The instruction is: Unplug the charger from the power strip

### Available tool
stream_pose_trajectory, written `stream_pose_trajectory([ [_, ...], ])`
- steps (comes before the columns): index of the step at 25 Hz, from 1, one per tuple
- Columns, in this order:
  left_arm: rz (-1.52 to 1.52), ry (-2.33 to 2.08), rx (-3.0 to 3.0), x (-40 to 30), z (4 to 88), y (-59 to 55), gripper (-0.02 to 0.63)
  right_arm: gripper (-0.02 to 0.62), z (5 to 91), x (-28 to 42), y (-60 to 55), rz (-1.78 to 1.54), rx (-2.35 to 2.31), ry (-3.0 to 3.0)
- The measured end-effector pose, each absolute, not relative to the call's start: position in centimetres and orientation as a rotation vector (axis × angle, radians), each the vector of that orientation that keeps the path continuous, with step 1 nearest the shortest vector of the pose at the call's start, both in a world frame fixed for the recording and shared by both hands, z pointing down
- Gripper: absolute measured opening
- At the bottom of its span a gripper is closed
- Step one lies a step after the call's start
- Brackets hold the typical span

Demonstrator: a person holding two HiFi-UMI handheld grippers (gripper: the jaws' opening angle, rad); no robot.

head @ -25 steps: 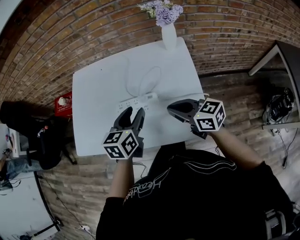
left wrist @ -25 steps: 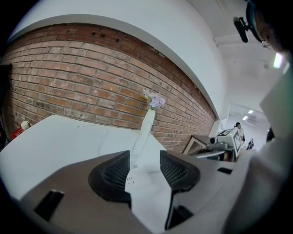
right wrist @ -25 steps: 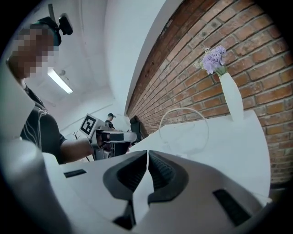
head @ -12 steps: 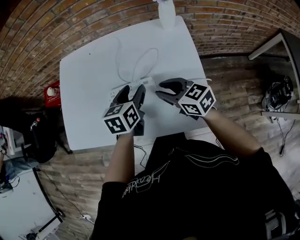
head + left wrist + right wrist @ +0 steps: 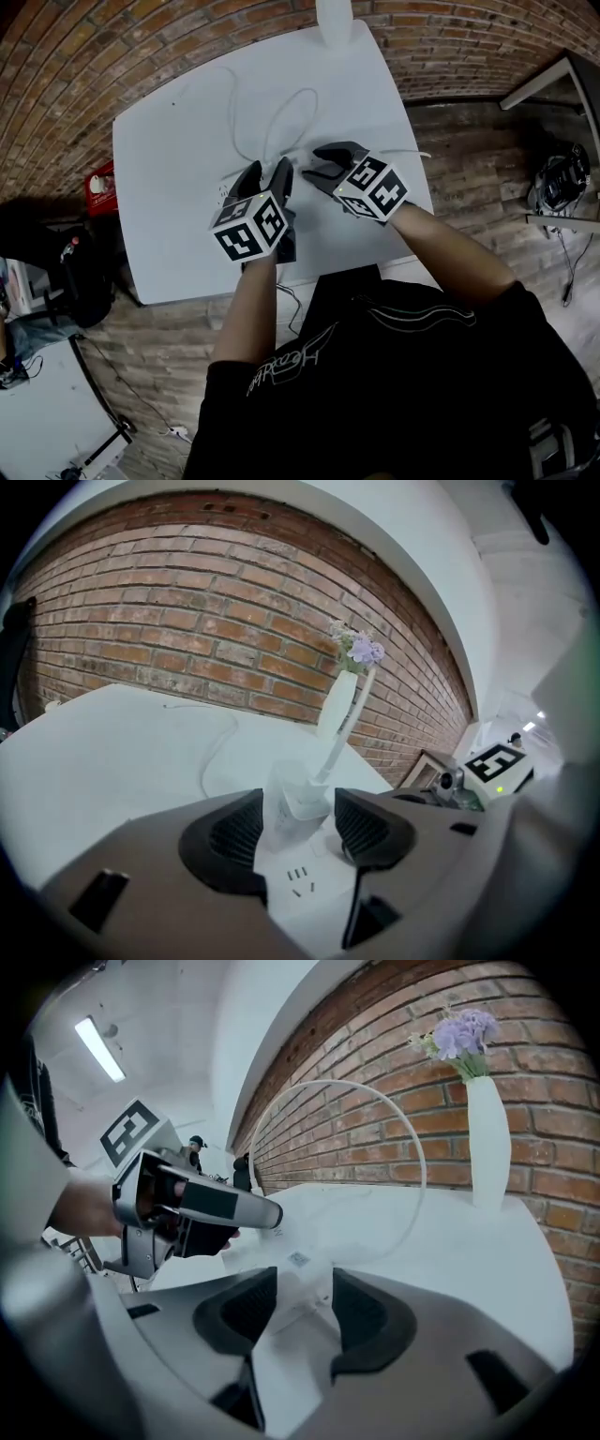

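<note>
A white power strip (image 5: 300, 883) lies on the white table (image 5: 169, 187), and a white charger (image 5: 292, 803) stands plugged into it, its cable (image 5: 305, 98) looping toward the wall. My left gripper (image 5: 298, 827) straddles the strip with the charger between its pads. Its jaws are closing, and a narrow gap still shows on each side. My right gripper (image 5: 305, 1302) comes in from the right. Its jaws are opening, and the charger (image 5: 295, 1274) lies between them without being pressed. In the head view the left gripper (image 5: 267, 176) and the right gripper (image 5: 323, 161) meet over the strip and hide most of it.
A white vase (image 5: 335, 14) with purple flowers stands at the table's far edge by the brick wall. The table's front edge runs just below both grippers. A red object (image 5: 101, 183) and dark bags (image 5: 56, 253) sit on the floor at the left.
Both grippers have come down and forward onto the strip and drawn close together. The right gripper's jaws have gone from shut to wide apart. The left gripper's jaws have widened.
</note>
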State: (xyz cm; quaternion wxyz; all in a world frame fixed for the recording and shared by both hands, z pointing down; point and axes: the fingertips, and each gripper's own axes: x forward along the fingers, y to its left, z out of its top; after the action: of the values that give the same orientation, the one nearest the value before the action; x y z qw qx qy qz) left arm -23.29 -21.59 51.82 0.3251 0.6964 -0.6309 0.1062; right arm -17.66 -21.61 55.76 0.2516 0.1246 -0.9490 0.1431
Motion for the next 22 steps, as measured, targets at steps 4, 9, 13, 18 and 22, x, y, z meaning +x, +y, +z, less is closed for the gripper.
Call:
stream_pose_trajectory([
  [4, 0.309, -1.681, 1.82, -23.23, 52.13, -21.89, 0.218, 0.151, 55.93, -17.95, -21.71, 0.346, 0.325, -2.575],
  [9, 0.346, -1.748, 1.784, -23.27, 52.44, -21.82, 0.19, 0.115, 56.05, -18.08, -21.21, 0.36, 0.284, -2.57],
  [13, 0.402, -1.825, 1.73, -23.29, 52.4, -21.83, 0.169, 0.1, 55.93, -18.14, -21.07, 0.343, 0.273, -2.578],
  [18, 0.463, -1.879, 1.675, -23.28, 52.34, -21.69, 0.155, 0.094, 55.9, -18.12, -21.04, 0.324, 0.28, -2.583],
  [22, 0.469, -1.891, 1.636, -23.41, 52.34, -21.6, 0.15, 0.094, 55.86, -18.15, -21.04, 0.309, 0.29, -2.588],
])
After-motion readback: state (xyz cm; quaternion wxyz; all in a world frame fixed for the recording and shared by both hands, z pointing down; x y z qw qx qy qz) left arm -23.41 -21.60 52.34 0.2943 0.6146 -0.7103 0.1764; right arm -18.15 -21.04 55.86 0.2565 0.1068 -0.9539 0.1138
